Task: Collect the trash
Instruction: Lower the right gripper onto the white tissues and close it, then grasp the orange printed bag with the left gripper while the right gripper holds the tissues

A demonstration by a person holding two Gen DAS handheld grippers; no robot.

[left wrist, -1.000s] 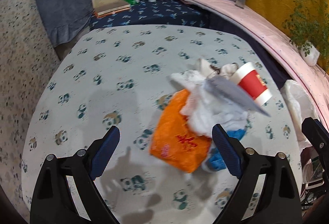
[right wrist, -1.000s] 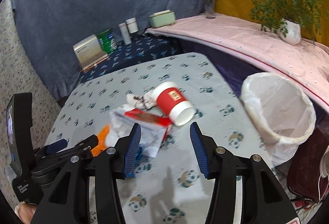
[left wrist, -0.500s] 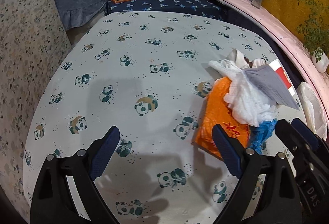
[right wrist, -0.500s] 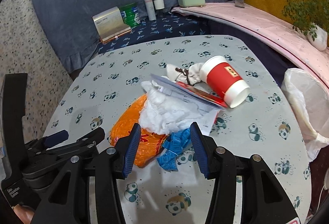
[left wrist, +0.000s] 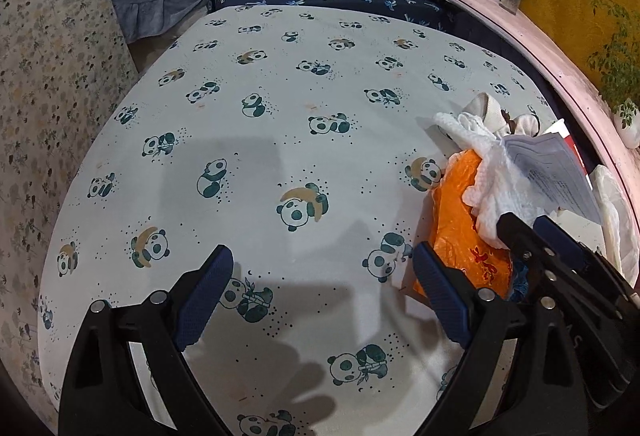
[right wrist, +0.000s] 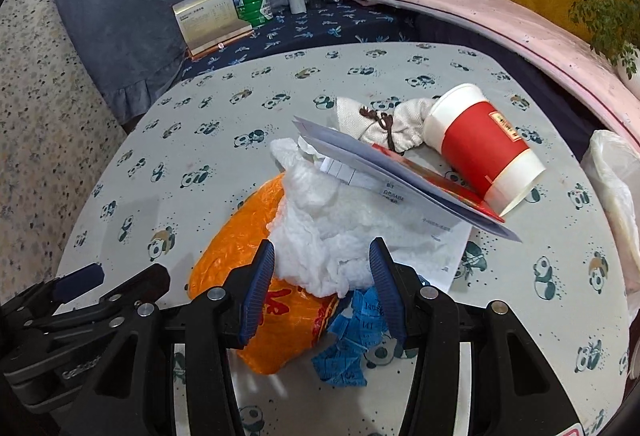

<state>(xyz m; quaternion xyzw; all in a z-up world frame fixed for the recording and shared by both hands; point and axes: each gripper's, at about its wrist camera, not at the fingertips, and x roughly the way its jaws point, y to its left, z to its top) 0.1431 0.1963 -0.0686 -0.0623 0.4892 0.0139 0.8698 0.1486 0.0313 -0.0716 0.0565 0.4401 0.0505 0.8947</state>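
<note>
white wad [right wrist: 320, 232] between right gripper [right wrist: 323, 286] jaws, untouched

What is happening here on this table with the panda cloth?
A person holds a gripper in each hand and is collecting trash. The right gripper hangs over the pile, jaws open around the white wad on the orange bag, not pressing it. The left gripper is open over bare tablecloth beside the pile. A red paper cup, papers and blue scraps lie untouched. A lined bin waits at the table's edge.
</note>
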